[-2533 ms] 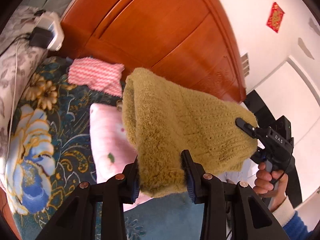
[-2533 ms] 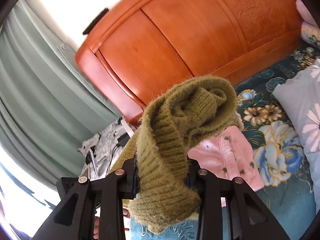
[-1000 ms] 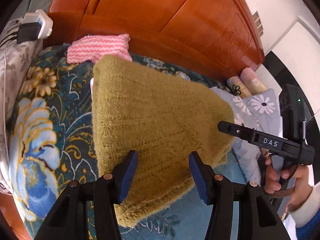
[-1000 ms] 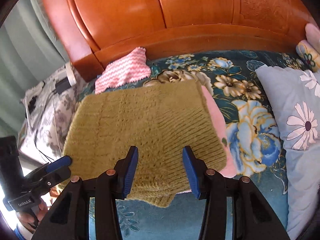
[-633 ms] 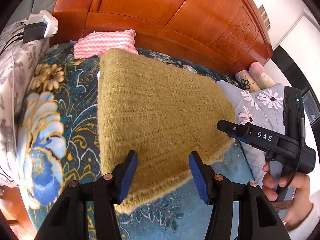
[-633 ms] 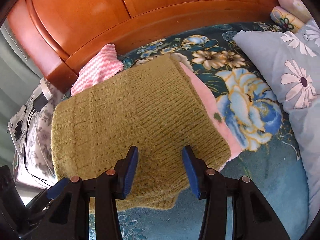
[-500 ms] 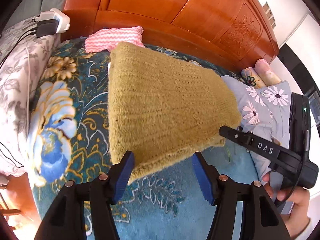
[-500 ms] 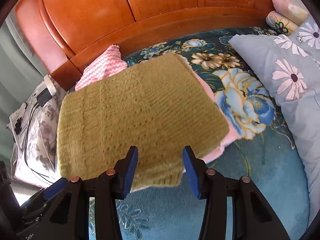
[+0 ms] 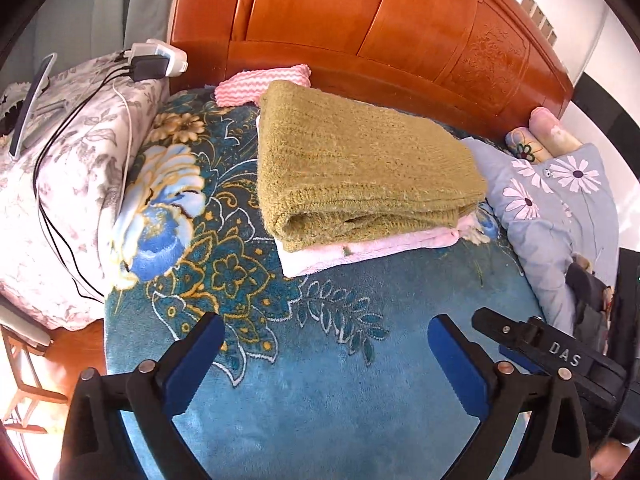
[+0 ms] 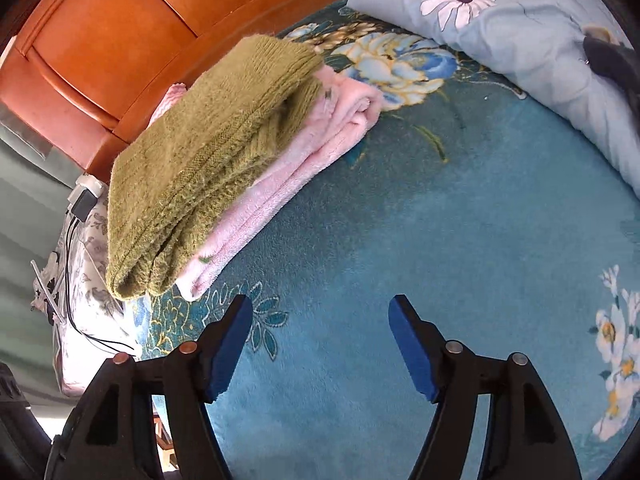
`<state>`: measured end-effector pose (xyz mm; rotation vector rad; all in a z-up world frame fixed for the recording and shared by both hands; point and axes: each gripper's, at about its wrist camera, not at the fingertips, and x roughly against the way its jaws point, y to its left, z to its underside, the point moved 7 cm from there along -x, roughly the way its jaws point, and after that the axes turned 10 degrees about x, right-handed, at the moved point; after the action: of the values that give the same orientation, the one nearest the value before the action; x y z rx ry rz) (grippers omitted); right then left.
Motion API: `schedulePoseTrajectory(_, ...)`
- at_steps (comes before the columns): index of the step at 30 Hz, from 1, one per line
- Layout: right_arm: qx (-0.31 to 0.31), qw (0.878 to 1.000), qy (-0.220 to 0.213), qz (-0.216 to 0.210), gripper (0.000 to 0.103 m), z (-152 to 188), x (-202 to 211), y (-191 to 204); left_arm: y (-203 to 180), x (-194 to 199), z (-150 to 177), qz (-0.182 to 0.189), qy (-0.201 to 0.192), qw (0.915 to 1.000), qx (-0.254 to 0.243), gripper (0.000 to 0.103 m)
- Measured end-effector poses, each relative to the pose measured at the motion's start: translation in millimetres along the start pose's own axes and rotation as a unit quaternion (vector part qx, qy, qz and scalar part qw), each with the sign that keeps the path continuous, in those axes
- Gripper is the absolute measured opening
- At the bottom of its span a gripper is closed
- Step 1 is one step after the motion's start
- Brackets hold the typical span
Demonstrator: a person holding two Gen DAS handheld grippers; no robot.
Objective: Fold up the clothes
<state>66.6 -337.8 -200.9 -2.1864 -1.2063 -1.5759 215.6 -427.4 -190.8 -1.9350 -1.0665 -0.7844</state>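
Blue floral bedspread fills my left view: the olive sweater, clamped in my jaws moments ago, now lies folded on the pink garment, my left gripper spread empty. From the right, my right gripper also gapes empty, backed off the stack; this piece looks folded and put down.

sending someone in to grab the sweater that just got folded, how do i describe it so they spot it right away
Look at the bed with the blue floral blanket, near the orange wooden headboard. The olive-green knit sweater lies folded on top of a folded pink fleece garment. It is the only green, chunky-knit piece there; the zigzag pink-and-white cloth behind it and the pale blue daisy pillow beside it look nothing like it.
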Motion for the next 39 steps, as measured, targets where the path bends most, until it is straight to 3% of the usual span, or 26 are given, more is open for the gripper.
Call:
schedulePoseTrajectory(1,0.008,1.000,-0.008,0.005,0.075,-1,5,2,1,1,0,0.001,0.000,1.0000,0.000,0.103)
schedulePoseTrajectory(2,0.016,1.000,-0.015,0.010,0.088,-1,10,3,2,2,0,0.001,0.000,1.0000,0.000,0.103)
schedulePoseTrajectory(4,0.032,0.999,-0.031,0.019,0.096,-2,21,6,4,3,0,0.002,0.001,1.0000,0.000,0.103)
schedulePoseTrajectory(8,0.065,0.995,-0.062,0.038,0.097,-4,42,13,7,6,-1,0.003,0.001,1.0000,-0.002,0.103)
schedulePoseTrajectory(13,0.083,0.991,-0.075,0.069,0.098,-4,49,21,4,-3,-6,-0.021,0.008,0.9995,-0.024,0.103)
schedulePoseTrajectory(25,0.060,0.988,-0.044,0.139,0.098,4,41,6,9,-46,12,0.012,0.117,0.9930,0.010,0.103)
schedulePoseTrajectory(32,0.085,0.984,-0.029,0.152,0.098,2,38,8,15,-55,16,-0.013,0.125,0.9918,0.020,0.103)
schedulePoseTrajectory(39,0.096,0.983,-0.023,0.156,0.098,4,29,15,17,-54,13,-0.015,0.119,0.9925,0.027,0.103)
